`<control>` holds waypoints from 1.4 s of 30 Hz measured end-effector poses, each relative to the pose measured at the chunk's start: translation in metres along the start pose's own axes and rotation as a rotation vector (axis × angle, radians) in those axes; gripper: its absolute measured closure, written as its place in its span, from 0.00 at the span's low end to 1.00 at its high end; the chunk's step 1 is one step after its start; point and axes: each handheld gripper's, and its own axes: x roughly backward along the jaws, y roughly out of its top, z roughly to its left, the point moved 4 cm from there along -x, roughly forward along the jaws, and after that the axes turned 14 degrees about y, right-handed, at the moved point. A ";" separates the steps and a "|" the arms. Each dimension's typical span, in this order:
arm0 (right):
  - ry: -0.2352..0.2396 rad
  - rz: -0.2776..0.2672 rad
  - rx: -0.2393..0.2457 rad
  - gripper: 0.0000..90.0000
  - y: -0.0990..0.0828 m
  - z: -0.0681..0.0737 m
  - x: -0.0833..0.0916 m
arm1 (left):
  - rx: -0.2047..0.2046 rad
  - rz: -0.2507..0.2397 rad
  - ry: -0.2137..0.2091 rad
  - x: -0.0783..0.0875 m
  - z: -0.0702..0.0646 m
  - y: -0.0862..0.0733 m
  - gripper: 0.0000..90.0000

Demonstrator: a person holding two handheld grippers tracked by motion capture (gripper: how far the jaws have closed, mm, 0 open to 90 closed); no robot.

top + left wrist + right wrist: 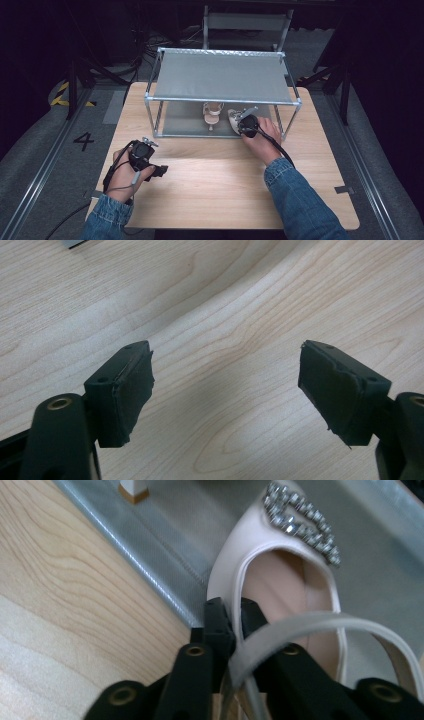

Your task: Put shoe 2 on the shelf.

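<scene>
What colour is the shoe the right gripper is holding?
Pale cream shoe with a sparkly silver buckle, clearest in the right gripper view.

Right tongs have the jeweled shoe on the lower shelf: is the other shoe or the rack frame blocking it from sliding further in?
Nothing visible blocks it. The right tongs pinch the shoe by its side edge; the other shoe stands apart to its left, and the shelf ahead lies bare. The rack post stands off to the right.

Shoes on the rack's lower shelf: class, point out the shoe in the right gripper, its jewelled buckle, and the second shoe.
gripped shoe [235, 545], right gripper view, satin side wall
jewelled buckle [300, 520], right gripper view, stones
second shoe [212, 112], high view, straps
</scene>
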 end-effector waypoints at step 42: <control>-0.004 -0.173 -0.233 0.56 -0.087 0.040 0.108 | -0.073 0.005 -0.046 -0.013 -0.022 0.032 0.24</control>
